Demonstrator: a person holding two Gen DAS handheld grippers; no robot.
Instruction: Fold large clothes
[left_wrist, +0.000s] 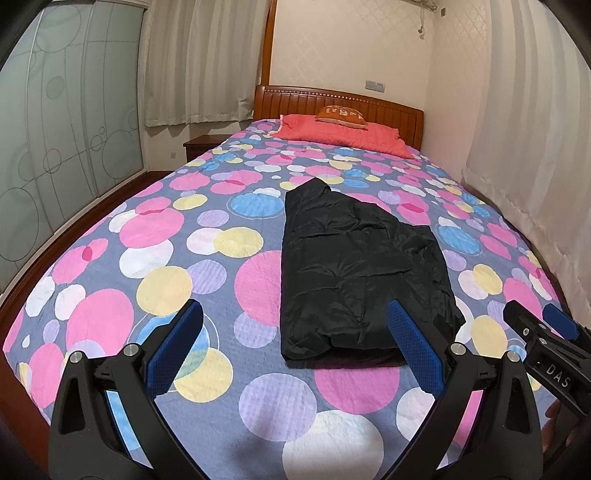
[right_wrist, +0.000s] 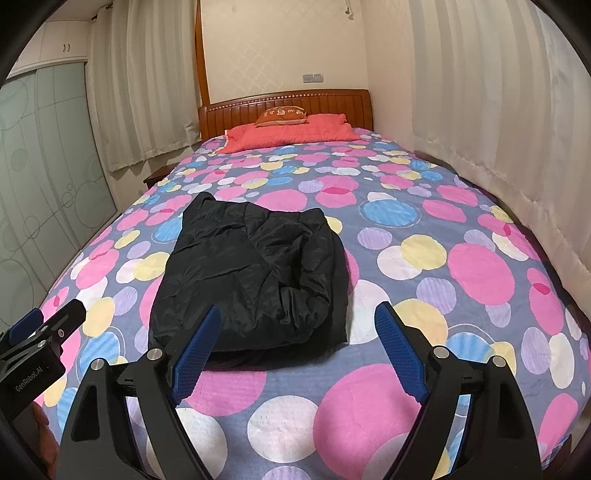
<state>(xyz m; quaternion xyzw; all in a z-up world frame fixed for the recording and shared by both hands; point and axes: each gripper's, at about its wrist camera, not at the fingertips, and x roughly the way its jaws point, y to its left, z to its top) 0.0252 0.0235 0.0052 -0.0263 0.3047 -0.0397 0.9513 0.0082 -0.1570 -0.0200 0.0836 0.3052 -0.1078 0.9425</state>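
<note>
A black padded jacket (left_wrist: 354, 266) lies folded into a long bundle on the bed's dotted cover (left_wrist: 155, 229); it also shows in the right wrist view (right_wrist: 251, 280). My left gripper (left_wrist: 295, 332) is open and empty, held just in front of the jacket's near edge, its right finger beside the near right corner. My right gripper (right_wrist: 295, 332) is open and empty, just in front of the jacket's near right part. The right gripper also shows at the left wrist view's right edge (left_wrist: 543, 325), the left gripper at the right wrist view's left edge (right_wrist: 48, 325).
A red pillow (left_wrist: 343, 134) with a small orange cushion (left_wrist: 341, 112) lies by the wooden headboard (left_wrist: 369, 103). Curtains (left_wrist: 524, 147) hang along the right side. A glass wardrobe (left_wrist: 55, 147) stands at the left, with a nightstand (left_wrist: 201, 144) beside the bed.
</note>
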